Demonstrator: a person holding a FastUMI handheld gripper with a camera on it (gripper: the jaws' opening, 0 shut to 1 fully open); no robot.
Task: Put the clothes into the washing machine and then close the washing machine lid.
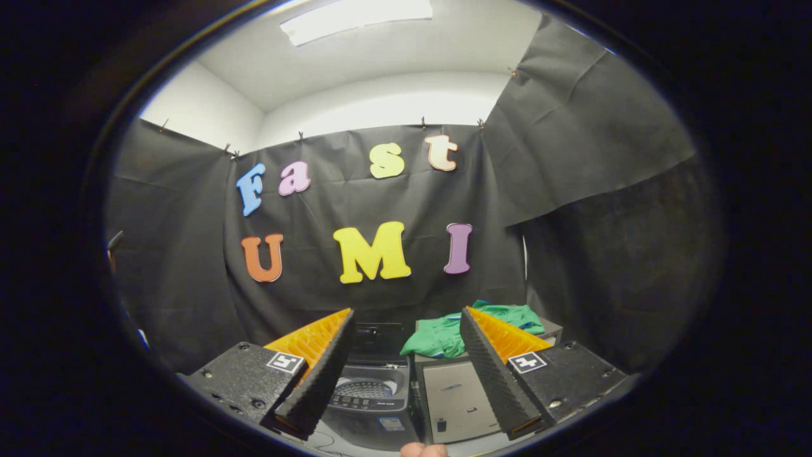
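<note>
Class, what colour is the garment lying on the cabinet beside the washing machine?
Green; the garment shows in the gripper view, beyond the open gripper.

soft cloth clothes (444,336), perforated metal drum (365,389)

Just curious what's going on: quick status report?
Gripper open, holding nothing. Green clothes heaped on grey cabinet, beyond the fingers. Washing machine lid open beside it. Path looks unobstructed.

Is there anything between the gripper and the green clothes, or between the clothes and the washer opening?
Nothing visible blocks either path. The gripper is open and empty; the green clothes lie on the cabinet just beyond its fingers. The washing machine beside it has its lid up, drum exposed.
</note>
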